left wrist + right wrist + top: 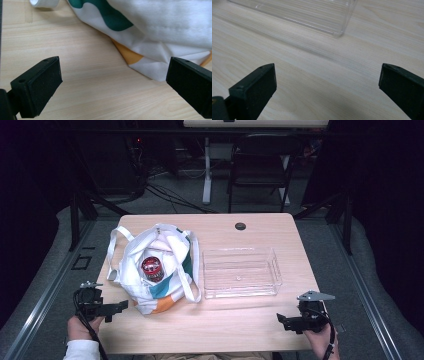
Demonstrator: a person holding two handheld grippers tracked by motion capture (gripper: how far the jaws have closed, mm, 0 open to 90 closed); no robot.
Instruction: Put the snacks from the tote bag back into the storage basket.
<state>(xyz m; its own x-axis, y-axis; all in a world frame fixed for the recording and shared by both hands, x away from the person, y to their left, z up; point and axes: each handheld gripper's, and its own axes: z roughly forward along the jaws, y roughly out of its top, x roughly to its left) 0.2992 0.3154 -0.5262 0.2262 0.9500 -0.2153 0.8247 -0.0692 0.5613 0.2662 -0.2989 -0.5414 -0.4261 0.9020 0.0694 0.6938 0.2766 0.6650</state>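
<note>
— Inside the cloth bag (160, 270), left of the clear tray (240, 272), what is seen?
— A red-topped jar (152, 268), body hidden (label unreadable). Left gripper (116, 310) and right gripper (283, 322) are spread, empty.

High view: table (240, 330) brightly lit from above, surroundings near black, colours slightly purple-tinged, picture soft and low in detail. Clear tray (240, 272) shows faint glints along rims. Soft shadow beneath bag (155, 270). Left gripper view: even light, wood grain sharp, near jaw pads slightly blurred. Right gripper view: dimmer, broad soft shadows across wood, tray edge catching highlights.
</note>
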